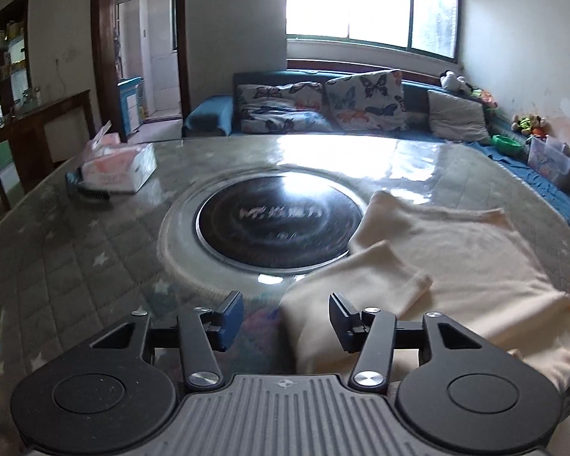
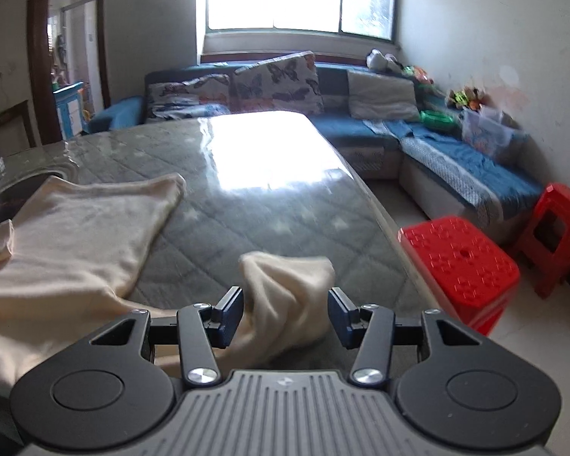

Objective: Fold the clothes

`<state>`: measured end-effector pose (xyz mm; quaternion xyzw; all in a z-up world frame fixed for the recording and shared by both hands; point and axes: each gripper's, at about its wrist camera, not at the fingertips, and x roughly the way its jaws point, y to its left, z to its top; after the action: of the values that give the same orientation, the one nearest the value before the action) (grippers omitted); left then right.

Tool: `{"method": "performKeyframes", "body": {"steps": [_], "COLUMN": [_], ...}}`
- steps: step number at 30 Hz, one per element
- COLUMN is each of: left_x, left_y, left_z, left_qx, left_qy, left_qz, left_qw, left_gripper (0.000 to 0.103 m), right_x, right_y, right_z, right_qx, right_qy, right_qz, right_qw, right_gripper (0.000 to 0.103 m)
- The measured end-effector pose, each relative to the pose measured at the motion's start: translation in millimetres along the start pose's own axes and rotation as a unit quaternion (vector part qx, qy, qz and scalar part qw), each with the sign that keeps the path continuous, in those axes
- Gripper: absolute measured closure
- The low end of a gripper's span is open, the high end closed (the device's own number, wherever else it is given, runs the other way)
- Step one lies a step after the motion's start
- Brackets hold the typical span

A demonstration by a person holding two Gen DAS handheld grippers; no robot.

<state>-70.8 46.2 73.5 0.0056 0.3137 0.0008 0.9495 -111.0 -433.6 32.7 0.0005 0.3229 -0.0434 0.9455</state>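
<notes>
Cream fleece garment [image 1: 456,262] sprawls across right half of left wrist frame, on grey quilted glass-topped table [image 1: 76,250], one sleeve folded over. Left gripper [image 1: 287,319] spread wide, empty, at garment's near edge. Right gripper [image 2: 285,317] also wide apart, bunched sleeve end [image 2: 288,288] between fingers, unclamped.

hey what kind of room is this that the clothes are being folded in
Most likely a home living and dining room: a blue corner sofa with butterfly cushions under the window, and a dining table with a built-in hotplate, where the cream garment lies.
</notes>
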Motion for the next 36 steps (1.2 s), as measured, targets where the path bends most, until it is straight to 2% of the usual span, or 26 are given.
{"method": "performKeyframes", "body": {"steps": [5,11,18,30,32,36], "left_x": [17.0,63.6,117.0,182.7,187.3,187.0], "left_y": [-16.6,-43.6,-70.7,-78.5,-77.8,-80.9], "left_z": [20.7,42.3,60.7,69.2,68.3,69.4], "left_qx": [0.022,0.044,0.075,0.093,0.092,0.09], "left_qy": [-0.009,0.007,0.016,0.048,0.052,0.05], "left_qz": [-0.026,-0.049,-0.054,-0.056,-0.065,-0.093], "left_qw": [0.9994,0.9978,0.9956,0.9929,0.9922,0.9904], "left_gripper": [0.048,0.055,0.056,0.056,0.065,0.095], "right_x": [12.6,38.4,68.9,109.0,112.6,120.1], "right_y": [20.4,47.8,71.4,88.0,89.1,92.8], "right_z": [22.6,44.5,62.9,79.6,80.7,82.1], "right_qx": [-0.034,-0.066,-0.094,-0.105,-0.105,-0.106], "right_qy": [-0.007,-0.001,0.013,0.033,0.034,0.036], "right_qz": [0.031,0.072,0.102,0.129,0.13,0.132], "right_qw": [0.999,0.995,0.99,0.986,0.985,0.985], "right_gripper": [0.053,0.053,0.053,0.053,0.053,0.053]}}
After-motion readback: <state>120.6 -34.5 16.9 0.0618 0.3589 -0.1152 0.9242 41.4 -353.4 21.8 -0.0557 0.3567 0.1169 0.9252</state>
